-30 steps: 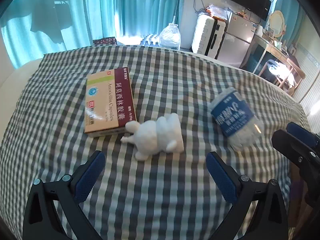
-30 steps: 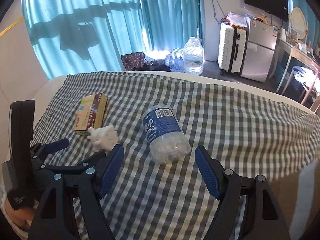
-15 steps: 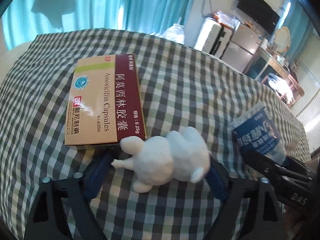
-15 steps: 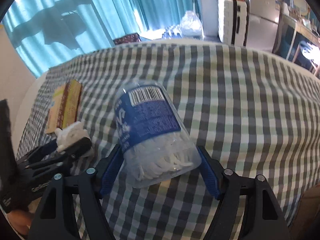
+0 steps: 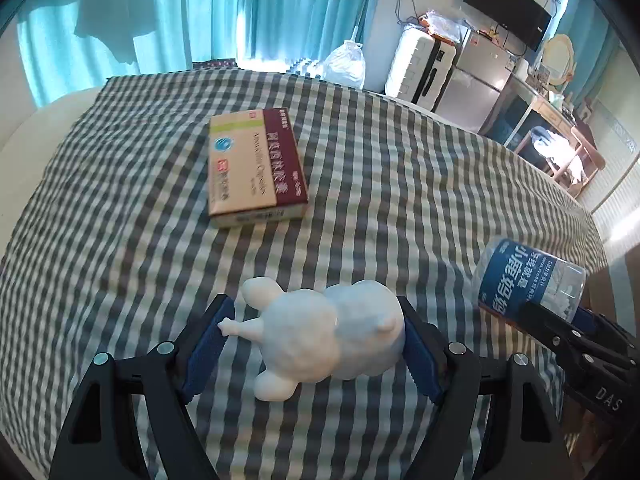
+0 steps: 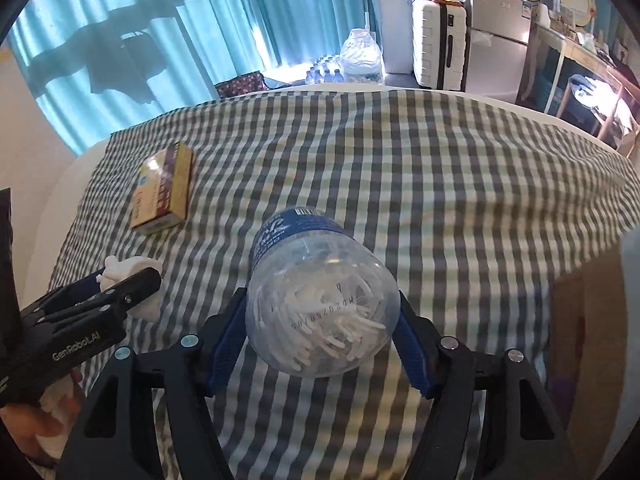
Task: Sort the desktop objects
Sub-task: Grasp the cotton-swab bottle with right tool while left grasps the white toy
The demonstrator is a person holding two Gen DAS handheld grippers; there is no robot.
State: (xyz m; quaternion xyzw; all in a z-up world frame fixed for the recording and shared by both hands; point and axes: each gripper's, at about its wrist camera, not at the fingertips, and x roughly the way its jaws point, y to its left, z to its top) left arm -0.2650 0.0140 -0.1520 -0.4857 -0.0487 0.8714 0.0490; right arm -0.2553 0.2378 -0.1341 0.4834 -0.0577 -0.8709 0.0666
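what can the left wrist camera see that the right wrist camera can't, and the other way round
Only the left wrist view shows the medicine box's printed top, the whole white rabbit figure between the left claw's pads, and the wall TV.

Only the right wrist view shows the jar's clear bottom with white floss picks inside, the right claw around it, and a hand on the left claw's handle.

Both show the checked cloth, box, rabbit, jar, curtains, suitcase and fridge.
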